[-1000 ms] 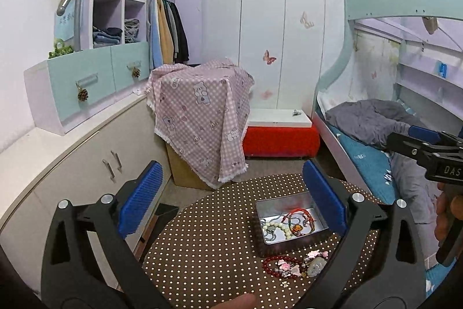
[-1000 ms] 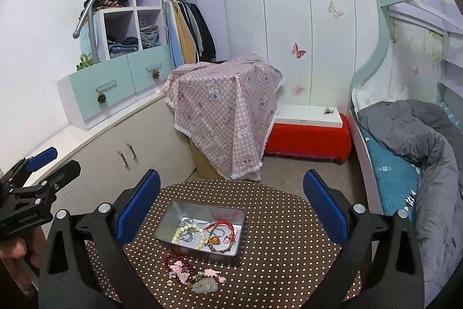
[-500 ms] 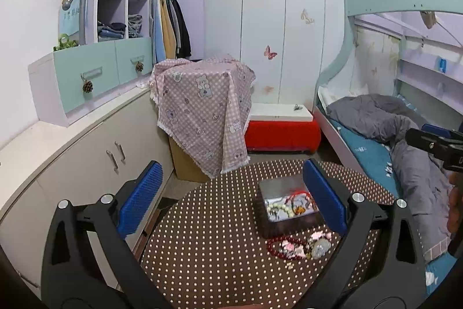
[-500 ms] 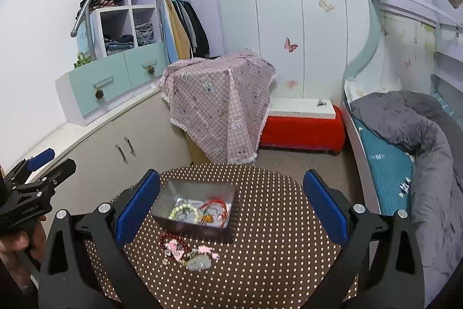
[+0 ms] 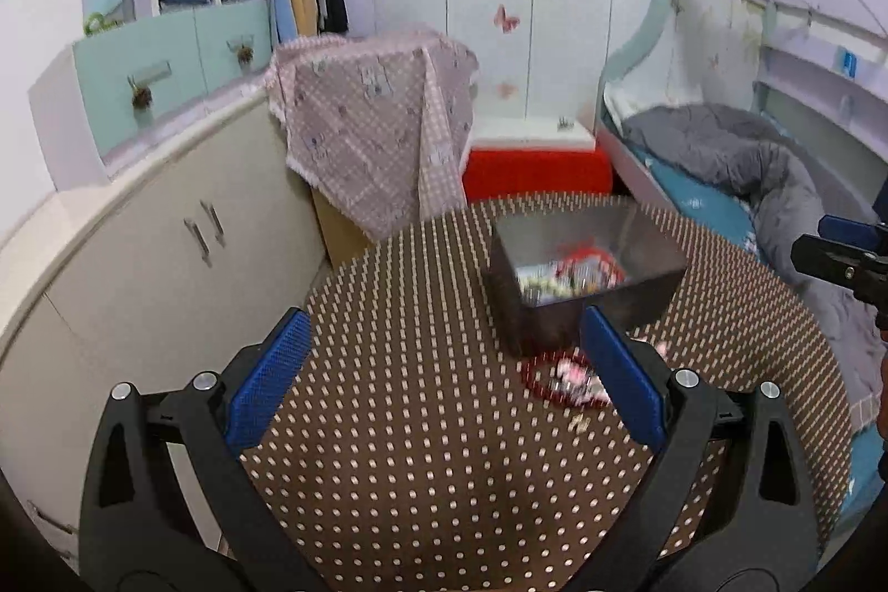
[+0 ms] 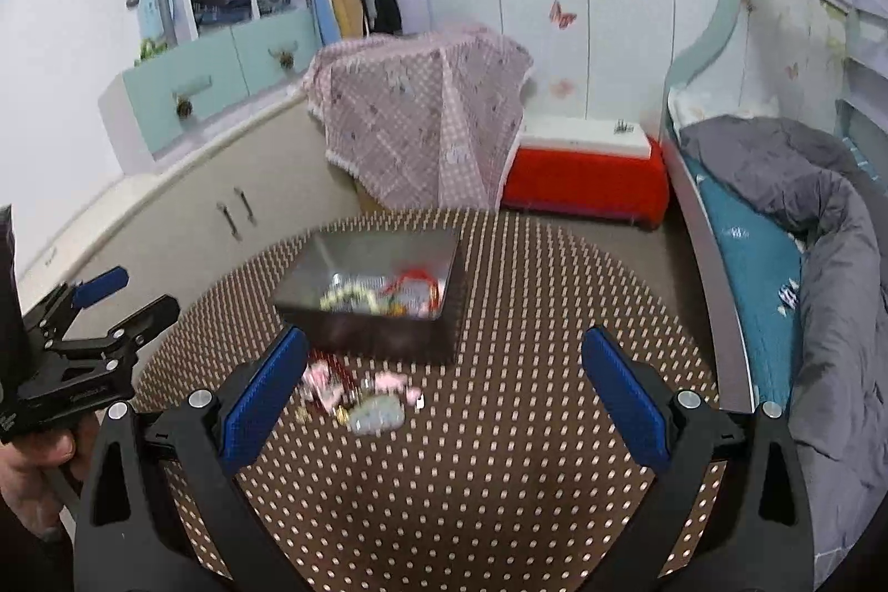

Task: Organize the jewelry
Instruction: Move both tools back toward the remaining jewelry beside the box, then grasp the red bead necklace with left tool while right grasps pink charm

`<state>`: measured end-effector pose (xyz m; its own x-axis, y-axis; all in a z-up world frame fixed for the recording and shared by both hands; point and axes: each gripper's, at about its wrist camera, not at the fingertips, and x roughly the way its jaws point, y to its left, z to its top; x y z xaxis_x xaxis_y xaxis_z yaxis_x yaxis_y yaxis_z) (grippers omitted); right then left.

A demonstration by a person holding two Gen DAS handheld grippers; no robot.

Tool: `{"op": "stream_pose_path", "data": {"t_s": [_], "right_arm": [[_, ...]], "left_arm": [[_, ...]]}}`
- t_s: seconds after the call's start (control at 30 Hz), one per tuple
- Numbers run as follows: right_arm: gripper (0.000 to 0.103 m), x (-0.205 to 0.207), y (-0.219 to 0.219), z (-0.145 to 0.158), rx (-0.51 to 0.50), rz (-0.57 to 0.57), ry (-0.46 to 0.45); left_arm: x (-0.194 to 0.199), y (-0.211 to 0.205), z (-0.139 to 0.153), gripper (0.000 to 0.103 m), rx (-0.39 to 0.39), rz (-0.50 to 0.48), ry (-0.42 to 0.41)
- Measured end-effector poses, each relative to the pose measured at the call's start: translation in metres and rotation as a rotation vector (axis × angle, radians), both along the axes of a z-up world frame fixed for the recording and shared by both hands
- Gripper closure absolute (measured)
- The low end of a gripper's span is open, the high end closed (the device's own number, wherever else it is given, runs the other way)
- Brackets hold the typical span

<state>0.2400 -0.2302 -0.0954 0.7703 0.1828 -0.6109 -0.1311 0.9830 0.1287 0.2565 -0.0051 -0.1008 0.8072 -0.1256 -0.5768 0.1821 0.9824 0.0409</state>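
- Tongs first: you are holding your left gripper [image 5: 444,381] spread wide and empty, low in the frame over the dotted table [image 5: 444,481].
- You are keeping your right gripper [image 6: 444,398] just as wide, gripping nothing.
- Beads are lying blurred inside the metal tin [image 6: 377,298] at mid-frame.
- Loose jewelry [image 6: 361,392] is sitting just below the tin, near your right gripper's left finger.
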Motion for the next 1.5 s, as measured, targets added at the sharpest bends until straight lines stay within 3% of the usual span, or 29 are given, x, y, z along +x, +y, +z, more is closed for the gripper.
{"op": "stream_pose_path", "data": {"t_s": [0.33, 0.5, 0.83, 0.93, 1.0, 1.23, 1.3, 1.37, 1.4, 1.5], "right_arm": [[0.008, 0.005, 0.004, -0.051, -0.014, 0.014, 0.132], [0.008, 0.014, 0.009, -0.073, -0.030, 0.038, 0.196], [0.008, 0.030, 0.018, -0.092, -0.027, 0.071, 0.216], [0.019, 0.041, 0.018, -0.094, -0.034, 0.068, 0.215], [0.036, 0.046, 0.019, -0.096, -0.041, 0.077, 0.220], [0.059, 0.061, 0.037, -0.100, -0.079, 0.170, 0.224], [0.075, 0.061, 0.043, -0.100, -0.084, 0.207, 0.229], [0.084, 0.059, 0.049, -0.101, -0.120, 0.236, 0.241], [0.084, 0.057, 0.050, -0.102, -0.139, 0.241, 0.237], [0.087, 0.059, 0.046, -0.103, -0.125, 0.246, 0.239]], "left_arm": [[0.038, -0.010, -0.057, 0.008, 0.031, -0.013, 0.147], [0.055, -0.019, -0.075, 0.013, 0.052, -0.042, 0.195], [0.068, -0.034, -0.087, 0.041, 0.052, -0.129, 0.262], [0.066, -0.040, -0.088, 0.058, 0.048, -0.167, 0.269], [0.064, -0.043, -0.087, 0.067, 0.044, -0.188, 0.272], [0.064, -0.046, -0.089, 0.067, 0.050, -0.193, 0.272], [0.063, -0.047, -0.090, 0.067, 0.060, -0.204, 0.271], [0.063, -0.047, -0.090, 0.076, 0.054, -0.226, 0.275], [0.062, -0.048, -0.090, 0.081, 0.044, -0.244, 0.282], [0.061, -0.050, -0.090, 0.081, 0.048, -0.250, 0.280]]}}
